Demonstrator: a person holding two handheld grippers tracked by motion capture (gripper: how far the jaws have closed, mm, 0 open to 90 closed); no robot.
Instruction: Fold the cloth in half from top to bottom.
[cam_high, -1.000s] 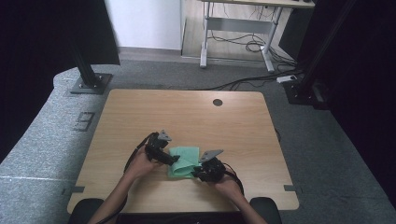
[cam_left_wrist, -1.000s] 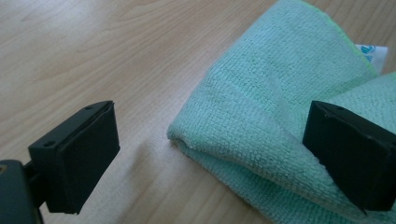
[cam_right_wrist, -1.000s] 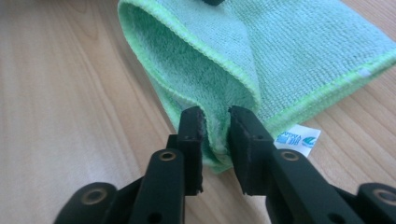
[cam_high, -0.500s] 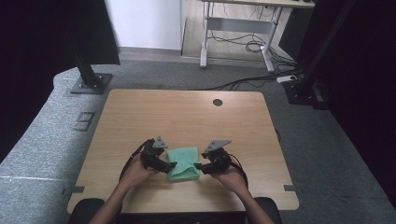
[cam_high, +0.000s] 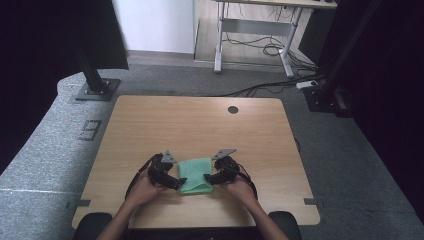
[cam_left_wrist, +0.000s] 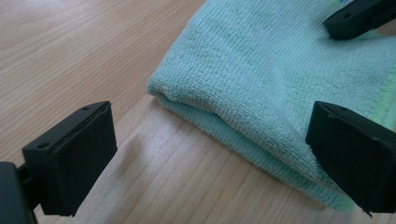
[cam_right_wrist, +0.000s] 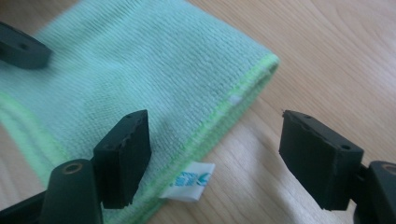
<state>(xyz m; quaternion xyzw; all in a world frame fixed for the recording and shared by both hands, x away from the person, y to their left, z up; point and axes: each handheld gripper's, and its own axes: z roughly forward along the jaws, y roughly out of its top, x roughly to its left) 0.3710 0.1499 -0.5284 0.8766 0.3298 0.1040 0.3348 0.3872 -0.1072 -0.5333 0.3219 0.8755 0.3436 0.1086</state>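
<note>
Folded mint-green microfibre cloth (cam_high: 195, 175), brighter green hem, small white label (cam_right_wrist: 190, 180).

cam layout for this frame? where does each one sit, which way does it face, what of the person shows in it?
High view: above the person's side, looking forward and down on the table; forearms, left gripper and right gripper flank the green cloth.
Left gripper view: rides the left gripper, looking along its open jaws at the cloth's folded edge.
Right gripper view: rides the right gripper, jaws just opened, over the hemmed edge and white label.
Shared: the cloth in all three; each gripper view catches the other's jaw tip.
</note>
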